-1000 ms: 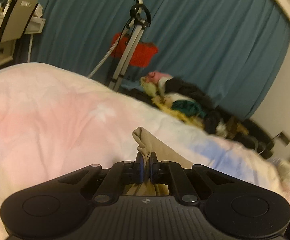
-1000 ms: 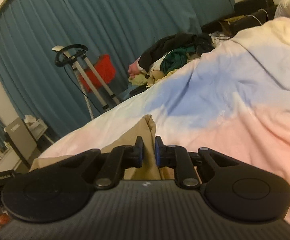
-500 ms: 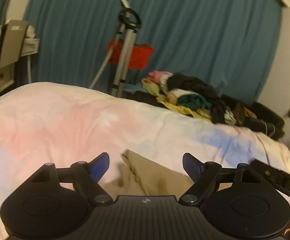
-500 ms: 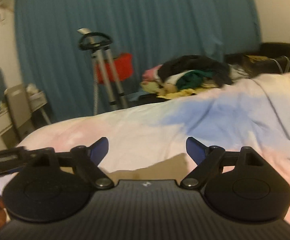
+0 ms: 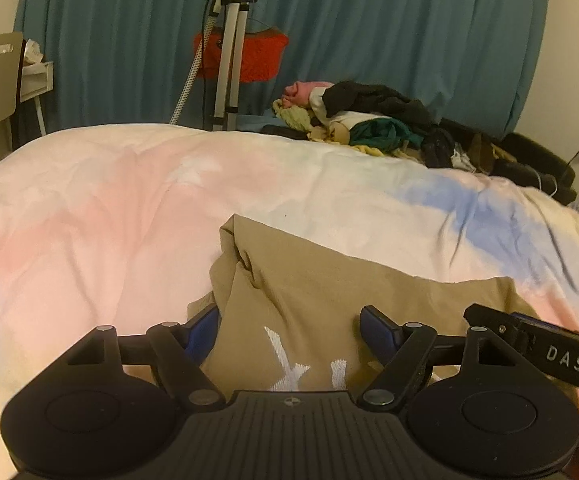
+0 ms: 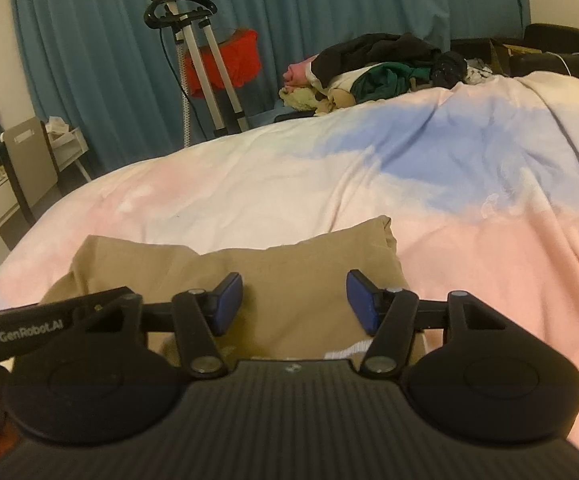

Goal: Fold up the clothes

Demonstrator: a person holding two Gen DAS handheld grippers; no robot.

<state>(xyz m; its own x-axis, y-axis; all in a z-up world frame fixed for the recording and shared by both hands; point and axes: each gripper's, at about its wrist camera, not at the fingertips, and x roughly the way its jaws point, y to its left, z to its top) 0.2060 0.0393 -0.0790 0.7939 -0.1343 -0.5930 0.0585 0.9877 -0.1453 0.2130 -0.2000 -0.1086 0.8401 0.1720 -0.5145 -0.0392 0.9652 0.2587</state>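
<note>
A tan garment (image 5: 313, 280) with white lettering lies folded on the pastel duvet (image 5: 109, 200). In the right wrist view the garment (image 6: 289, 264) lies just under and ahead of the fingers. My left gripper (image 5: 289, 330) is open and empty, held low over the garment's near part. My right gripper (image 6: 293, 300) is open and empty over the garment's right half. The right gripper's arm shows at the left wrist view's right edge (image 5: 549, 356), and the left gripper's arm at the right wrist view's left edge (image 6: 49, 320).
A heap of mixed clothes (image 5: 369, 120) lies beyond the bed's far edge, also in the right wrist view (image 6: 377, 72). A garment steamer stand (image 5: 225, 52) with a red garment stands before the teal curtain. A chair and desk (image 5: 1, 80) are at far left.
Both grippers were shut on the tan garment's corners and have opened and let go. The garment now lies flat on the duvet, and both grippers have pulled back and levelled.
</note>
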